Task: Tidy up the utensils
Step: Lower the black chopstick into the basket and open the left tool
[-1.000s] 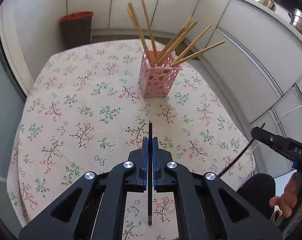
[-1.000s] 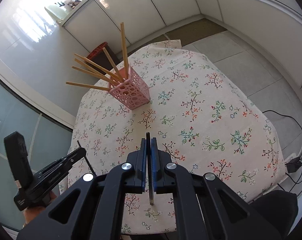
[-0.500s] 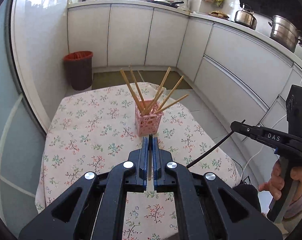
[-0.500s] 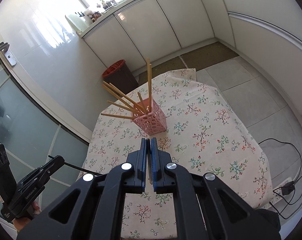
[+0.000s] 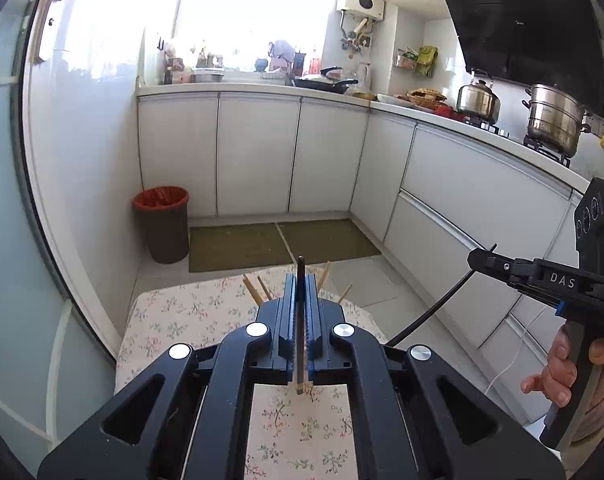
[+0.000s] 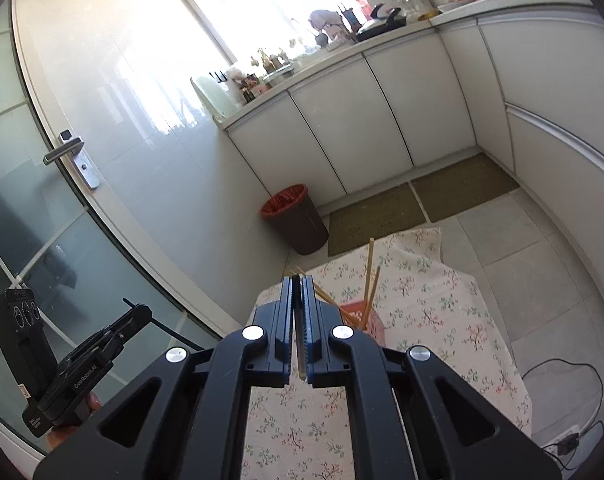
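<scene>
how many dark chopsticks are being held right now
2. One dark chopstick is clamped in the left tongs; the other dark chopstick is clamped in the right tongs. The wooden ones stand in the pink holder, partly hidden.

Two grippers (image 5: 301, 292) (image 6: 298, 292), two dark chopsticks (image 5: 301, 320) (image 6: 301, 344), one pink holder (image 6: 358, 316), one bin (image 5: 162, 224).

Matt black plastic seen on left gripper (image 5: 301, 280) and right gripper (image 6: 298, 280), bright metal screws set in. Tablecloth (image 6: 422, 300) matt floral fabric. Chopsticks (image 6: 369, 276) pale wood. Holder (image 6: 376, 326) pink perforated plastic. Cabinets (image 5: 258, 156) glossy white.
</scene>
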Available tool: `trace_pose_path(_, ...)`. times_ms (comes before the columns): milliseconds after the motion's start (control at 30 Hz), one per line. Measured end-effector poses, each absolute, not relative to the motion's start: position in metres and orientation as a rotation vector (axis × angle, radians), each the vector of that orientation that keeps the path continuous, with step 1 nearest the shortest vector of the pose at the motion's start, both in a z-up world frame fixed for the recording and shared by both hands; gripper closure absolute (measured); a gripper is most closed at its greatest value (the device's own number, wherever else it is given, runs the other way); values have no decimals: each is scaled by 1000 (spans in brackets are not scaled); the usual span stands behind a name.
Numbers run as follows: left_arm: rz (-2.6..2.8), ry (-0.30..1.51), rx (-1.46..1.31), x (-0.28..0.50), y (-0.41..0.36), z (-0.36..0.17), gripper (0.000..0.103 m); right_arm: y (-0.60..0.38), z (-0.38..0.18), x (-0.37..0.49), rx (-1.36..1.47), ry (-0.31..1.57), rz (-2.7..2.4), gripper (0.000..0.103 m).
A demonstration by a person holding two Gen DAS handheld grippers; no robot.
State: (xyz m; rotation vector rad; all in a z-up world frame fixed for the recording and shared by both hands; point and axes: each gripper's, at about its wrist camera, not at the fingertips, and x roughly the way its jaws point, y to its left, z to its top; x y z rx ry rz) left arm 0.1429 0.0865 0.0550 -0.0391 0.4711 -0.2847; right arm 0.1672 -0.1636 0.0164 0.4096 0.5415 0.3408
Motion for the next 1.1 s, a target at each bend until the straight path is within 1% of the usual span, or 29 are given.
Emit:
trace_pose_path(167,-281,436,-42,168,78,71,100,-158,35,199,381,506,312,98)
trace_pose_path(500,-258,433,-64,222,64,68,100,-154,25,264,368,513,259,99)
trace_pose_path(667,-240,472,-71,249,59,49,100,-150,8,288,356,529,232,99)
trace_pose_path(833,-211,519,-76,275,53,13,100,-144,-25,310,353,549,219,98)
trace_pose_path(933,-203,593,-83,292,49,-19,98,-137,-55,328,371,631,255,94)
trace_pose_path(1000,-206,631,-110,296,53,-32,98,-137,-67,332,389,653,248,92)
trace_pose_path(1067,-210,626,-134,292,61,-32,93,-140,-65,326,388,635,243,92)
trace_pose_path(1100,-203,613,-137,289,64,-27,92,-140,-61,322,375,623,242,92)
